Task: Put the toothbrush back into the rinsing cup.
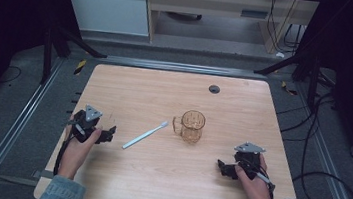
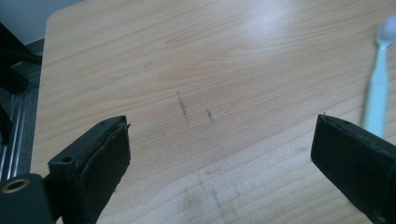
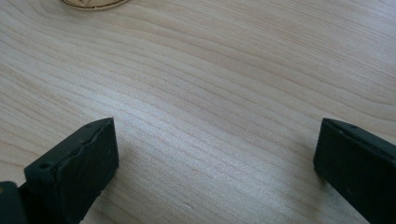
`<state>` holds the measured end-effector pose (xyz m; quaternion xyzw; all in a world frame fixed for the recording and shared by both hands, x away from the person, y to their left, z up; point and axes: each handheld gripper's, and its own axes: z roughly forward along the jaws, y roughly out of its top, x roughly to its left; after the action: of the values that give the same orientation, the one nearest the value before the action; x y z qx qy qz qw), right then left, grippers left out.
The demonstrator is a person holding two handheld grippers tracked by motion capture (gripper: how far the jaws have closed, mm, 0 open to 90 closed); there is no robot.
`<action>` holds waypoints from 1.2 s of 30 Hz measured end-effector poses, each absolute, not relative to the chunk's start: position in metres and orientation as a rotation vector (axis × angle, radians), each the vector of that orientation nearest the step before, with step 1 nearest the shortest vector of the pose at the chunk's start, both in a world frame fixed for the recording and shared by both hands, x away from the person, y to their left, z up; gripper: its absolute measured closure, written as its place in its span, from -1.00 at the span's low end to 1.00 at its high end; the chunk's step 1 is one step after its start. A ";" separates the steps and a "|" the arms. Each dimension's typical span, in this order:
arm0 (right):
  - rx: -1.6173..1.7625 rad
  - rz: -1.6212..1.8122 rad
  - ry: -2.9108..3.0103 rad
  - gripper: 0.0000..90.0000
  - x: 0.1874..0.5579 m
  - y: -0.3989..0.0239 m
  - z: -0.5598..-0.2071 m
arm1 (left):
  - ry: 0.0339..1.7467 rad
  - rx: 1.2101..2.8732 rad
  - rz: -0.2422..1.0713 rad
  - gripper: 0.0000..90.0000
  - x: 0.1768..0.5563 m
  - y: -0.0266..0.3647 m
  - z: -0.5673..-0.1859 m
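Pale-blue plastic toothbrush (image 1: 145, 134) left of amber glass mug (image 1: 191, 126), reachable; left gripper (image 1: 107, 134), right gripper (image 1: 220, 166) wide, empty.

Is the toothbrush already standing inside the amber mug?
No, the toothbrush lies flat on the table, just left of the mug and apart from it.

High view looks down over the whole table (image 1: 165, 179) — both gripper views skim its wood (image 2: 210, 70) up close.
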<state>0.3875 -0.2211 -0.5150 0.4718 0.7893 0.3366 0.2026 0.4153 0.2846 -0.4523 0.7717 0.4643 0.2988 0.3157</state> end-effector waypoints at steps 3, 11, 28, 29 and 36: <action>1.317 0.940 2.203 -0.99 0.388 -0.221 -0.515 | 1.200 2.042 0.753 -0.90 0.412 0.281 -0.444; 1.316 0.939 2.203 -0.99 0.388 -0.221 -0.515 | 1.206 2.175 0.625 -0.88 0.410 0.263 -0.435; 1.317 0.939 2.204 -0.99 0.387 -0.221 -0.515 | 1.091 2.482 0.553 -0.87 0.428 0.210 -0.427; 1.316 0.939 2.204 -0.99 0.387 -0.221 -0.515 | 1.085 2.503 0.532 -0.87 0.431 0.207 -0.427; 1.316 0.938 2.204 -0.99 0.388 -0.221 -0.515 | 1.060 2.557 0.474 -0.75 0.447 0.189 -0.432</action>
<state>0.3876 -0.2213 -0.5150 0.4714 0.7896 0.3363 0.2030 0.4466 0.1888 -0.4322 0.8979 0.3722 0.1665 0.1661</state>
